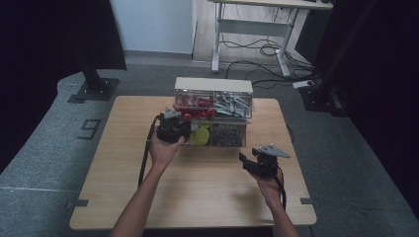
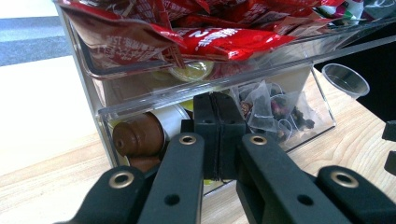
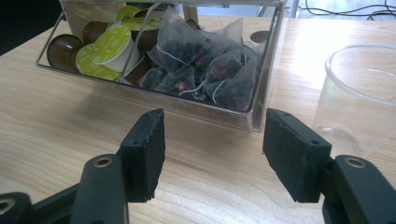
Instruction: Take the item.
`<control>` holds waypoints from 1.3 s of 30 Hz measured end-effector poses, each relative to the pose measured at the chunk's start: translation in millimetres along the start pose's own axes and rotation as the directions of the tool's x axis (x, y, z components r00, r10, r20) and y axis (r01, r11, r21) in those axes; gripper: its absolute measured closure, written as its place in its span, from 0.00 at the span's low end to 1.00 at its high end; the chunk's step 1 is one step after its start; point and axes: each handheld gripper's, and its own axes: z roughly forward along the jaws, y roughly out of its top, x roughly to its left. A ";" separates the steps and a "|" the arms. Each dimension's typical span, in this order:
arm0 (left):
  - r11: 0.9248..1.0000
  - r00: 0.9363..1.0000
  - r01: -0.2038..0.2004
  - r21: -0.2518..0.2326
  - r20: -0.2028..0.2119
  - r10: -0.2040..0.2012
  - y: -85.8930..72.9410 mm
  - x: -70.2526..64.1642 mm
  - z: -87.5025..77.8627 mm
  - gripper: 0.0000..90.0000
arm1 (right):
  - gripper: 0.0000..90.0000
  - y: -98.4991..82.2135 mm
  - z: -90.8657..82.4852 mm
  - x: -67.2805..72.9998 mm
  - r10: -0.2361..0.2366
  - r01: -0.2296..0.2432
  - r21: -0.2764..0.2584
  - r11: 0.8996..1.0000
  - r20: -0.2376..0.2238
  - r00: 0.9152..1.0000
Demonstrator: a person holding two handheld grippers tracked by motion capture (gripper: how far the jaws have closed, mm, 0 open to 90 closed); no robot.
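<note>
A clear acrylic organizer stands at the far middle of the wooden table, its lower drawer pulled open on coffee capsules and mesh tea bags. The left gripper, jaws clenched together, presses against the drawer's front at the capsule side. The right gripper hovers just before the drawer with jaws apart and empty, beside a clear plastic cup.

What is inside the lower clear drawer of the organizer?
The lower drawer holds brown coffee capsules with green lids on one side, and mesh tea bags on the other. Whatever lies beneath these piles is covered.
</note>
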 end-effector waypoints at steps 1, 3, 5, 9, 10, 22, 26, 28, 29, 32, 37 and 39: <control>1.000 1.000 0.000 0.000 0.001 0.000 0.0 0.2 0.0 1.00 | 0.44 0.6 1.0 0.6 -0.003 0.003 0.000 1.000 -0.002 1.000; 1.000 1.000 0.002 -0.001 0.002 -0.002 0.0 0.3 0.1 1.00 | 0.44 2.0 2.9 2.1 -0.006 0.006 0.003 1.000 -0.003 1.000; 1.000 1.000 0.003 0.000 0.004 -0.003 0.0 0.3 0.1 1.00 | 0.44 3.4 4.6 3.4 -0.009 0.009 0.004 1.000 -0.004 1.000; 1.000 1.000 0.006 0.000 0.012 -0.006 0.1 0.3 0.7 1.00 | 0.44 6.6 8.0 6.0 -0.015 0.015 0.006 1.000 -0.010 1.000; 1.000 1.000 0.007 0.000 0.014 -0.007 0.0 0.1 0.9 1.00 | 0.45 7.1 8.7 6.6 -0.018 0.018 0.005 1.000 -0.011 1.000; 1.000 1.000 0.007 -0.004 0.022 -0.007 0.1 -1.1 0.9 1.00 | 0.47 16.5 20.9 15.0 -0.040 0.040 0.003 0.999 -0.026 0.999; 1.000 1.000 0.012 -0.004 0.027 -0.011 0.1 -0.4 1.1 1.00 | 0.47 20.7 23.7 19.6 -0.048 0.048 0.002 0.999 -0.036 0.998; 1.000 1.000 0.012 -0.004 0.027 -0.012 0.2 -0.5 1.2 1.00 | 0.47 22.3 25.9 21.8 -0.053 0.053 0.004 0.999 -0.038 0.998; 1.000 1.000 0.013 -0.004 0.027 -0.013 0.1 -0.6 1.3 1.00 | 0.47 22.8 26.7 22.5 -0.055 0.055 0.004 0.998 -0.038 0.998; 1.000 1.000 0.011 -0.004 0.027 -0.011 0.0 -1.0 1.6 1.00 | 0.46 24.5 30.7 25.1 -0.061 0.062 0.009 0.998 -0.039 0.997; 1.000 0.999 0.013 -0.004 0.030 -0.013 -0.1 -1.2 1.8 1.00 | 0.46 26.3 38.7 28.3 -0.062 0.062 0.006 0.998 -0.035 0.997; 1.000 0.999 0.012 -0.005 0.030 -0.012 -0.1 -1.8 2.1 1.00 | 0.46 26.8 41.5 28.8 -0.063 0.063 0.006 0.998 -0.035 0.997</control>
